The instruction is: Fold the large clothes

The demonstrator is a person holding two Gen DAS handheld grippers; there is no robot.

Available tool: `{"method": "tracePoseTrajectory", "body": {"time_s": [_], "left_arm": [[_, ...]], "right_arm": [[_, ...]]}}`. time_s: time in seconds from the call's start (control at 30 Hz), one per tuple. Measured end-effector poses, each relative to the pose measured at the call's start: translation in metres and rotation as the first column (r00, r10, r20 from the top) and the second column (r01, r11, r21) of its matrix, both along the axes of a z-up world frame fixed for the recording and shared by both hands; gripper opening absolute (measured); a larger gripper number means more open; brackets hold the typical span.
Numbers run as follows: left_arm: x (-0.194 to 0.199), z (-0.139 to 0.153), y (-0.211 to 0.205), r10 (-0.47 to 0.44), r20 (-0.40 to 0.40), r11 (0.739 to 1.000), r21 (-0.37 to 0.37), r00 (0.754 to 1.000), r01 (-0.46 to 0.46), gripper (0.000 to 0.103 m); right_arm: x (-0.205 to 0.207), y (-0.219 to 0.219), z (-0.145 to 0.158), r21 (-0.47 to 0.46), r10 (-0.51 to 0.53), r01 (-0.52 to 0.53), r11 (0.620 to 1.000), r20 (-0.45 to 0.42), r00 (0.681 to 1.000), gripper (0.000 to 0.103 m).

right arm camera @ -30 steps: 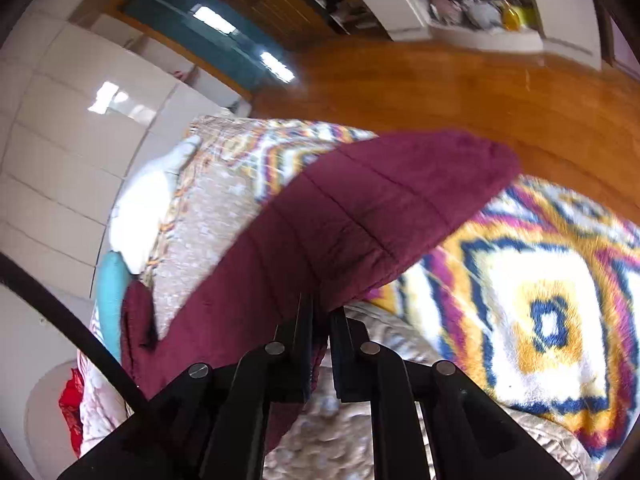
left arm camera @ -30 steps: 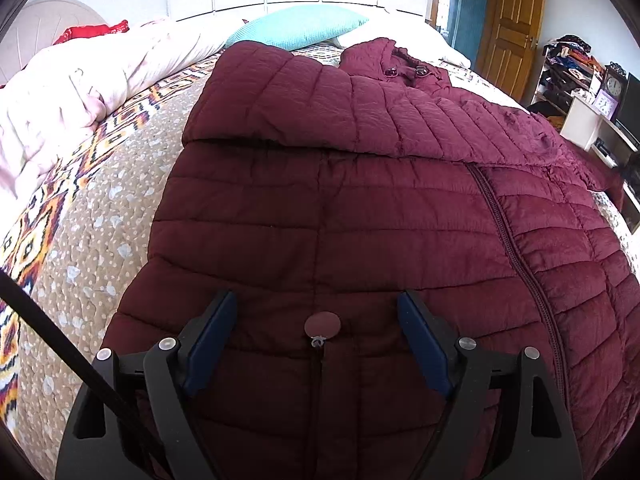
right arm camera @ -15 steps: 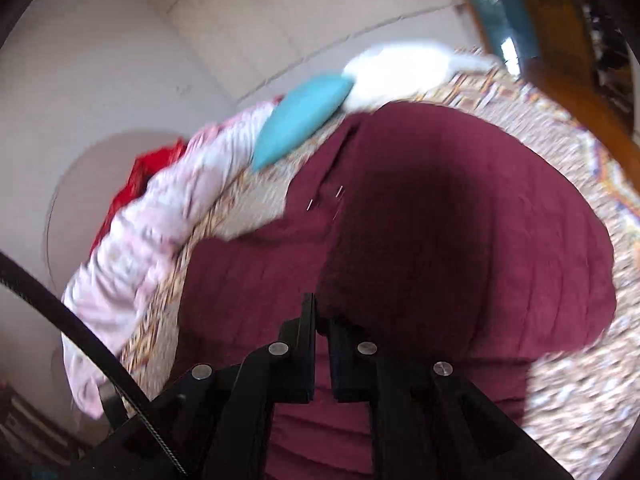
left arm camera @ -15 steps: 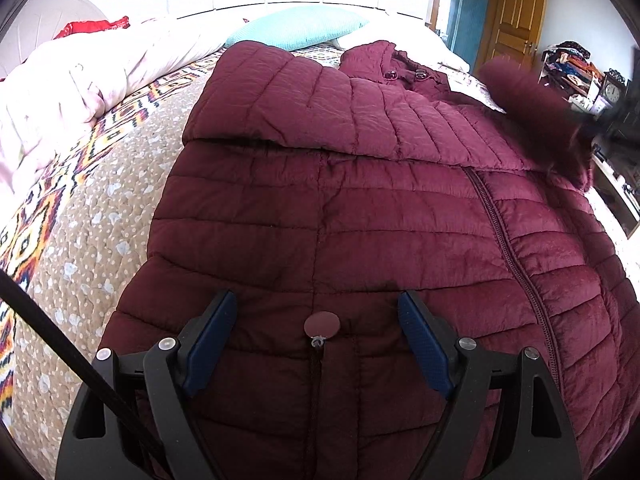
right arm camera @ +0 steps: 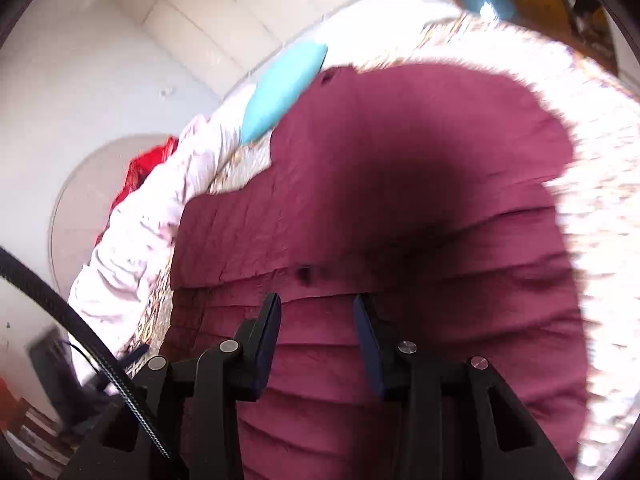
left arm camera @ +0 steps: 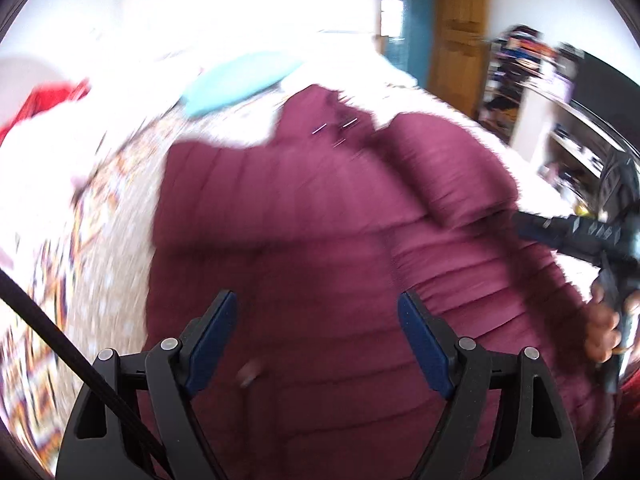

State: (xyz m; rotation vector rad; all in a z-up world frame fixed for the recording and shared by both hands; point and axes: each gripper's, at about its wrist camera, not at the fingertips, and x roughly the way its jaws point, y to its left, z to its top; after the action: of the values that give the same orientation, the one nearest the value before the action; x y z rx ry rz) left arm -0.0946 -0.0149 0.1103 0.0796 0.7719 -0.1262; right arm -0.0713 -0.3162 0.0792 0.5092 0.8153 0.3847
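A maroon quilted jacket (left arm camera: 300,220) lies front up on the patterned bedspread (left arm camera: 116,208). Both its sleeves are folded over its chest, the right sleeve (left arm camera: 448,168) lying slantwise. My left gripper (left arm camera: 316,296) hovers open above the lower front, nothing between its blue pads. In the right wrist view the jacket (right arm camera: 400,152) fills the frame. My right gripper (right arm camera: 317,298) hangs over it with its jaws opening and only air between them. The left wrist view shows that gripper (left arm camera: 560,232) at the right edge, held by a hand (left arm camera: 604,332). This view is blurred.
A teal pillow (left arm camera: 240,80) and white pillows lie at the head of the bed. A pink duvet (right arm camera: 132,240) and red cloth (right arm camera: 148,168) sit along the left side. A wooden door (left arm camera: 456,20) and cluttered shelves (left arm camera: 520,64) stand beyond the bed's right side.
The right gripper carried the right sleeve over the jacket's chest, then parted its jaws and let it go. The left gripper lifted away from the hem and rolled slightly.
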Motion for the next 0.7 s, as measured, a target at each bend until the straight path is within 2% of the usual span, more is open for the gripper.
{"method": "tracePoseTrajectory", "body": {"time_s": [0.13,0.2,0.27,0.4,0.53,0.63,0.7], "left_arm": [[0.029,0.026,-0.068,-0.134,0.013,0.991,0.031,0.991,0.134,0.081],[0.048,0.033,-0.105,-0.197,0.009,0.980,0.038,0.980,0.196,0.081],[0.068,0.030,-0.145,-0.245,0.002,0.966,0.084,0.969,0.244,0.081],[0.110,0.003,-0.210,-0.290,-0.082,0.937,0.177,0.954,0.300,0.078],[0.141,-0.028,-0.248,-0.302,-0.134,0.911,0.251,0.944,0.327,0.077],[0.156,-0.049,-0.263,-0.326,-0.186,0.876,0.309,0.927,0.370,0.077],[0.157,-0.061,-0.275,-0.348,-0.183,0.843,0.369,0.919,0.392,0.077]], "right_arm": [[-0.027,-0.057,0.002,0.006,-0.181,0.180,0.984,0.047,0.982,0.042],[-0.037,-0.082,-0.003,0.042,-0.237,0.235,0.971,0.049,0.970,0.042],[-0.046,-0.101,-0.010,0.081,-0.279,0.275,0.958,0.047,0.959,0.042],[-0.060,-0.127,-0.028,0.133,-0.331,0.325,0.936,0.028,0.943,0.042],[-0.064,-0.147,-0.054,0.297,-0.345,0.337,0.893,-0.029,0.938,0.042],[-0.065,-0.147,-0.054,0.298,-0.334,0.324,0.898,-0.018,0.942,0.042],[-0.066,-0.147,-0.054,0.291,-0.320,0.309,0.905,-0.013,0.947,0.042]]}}
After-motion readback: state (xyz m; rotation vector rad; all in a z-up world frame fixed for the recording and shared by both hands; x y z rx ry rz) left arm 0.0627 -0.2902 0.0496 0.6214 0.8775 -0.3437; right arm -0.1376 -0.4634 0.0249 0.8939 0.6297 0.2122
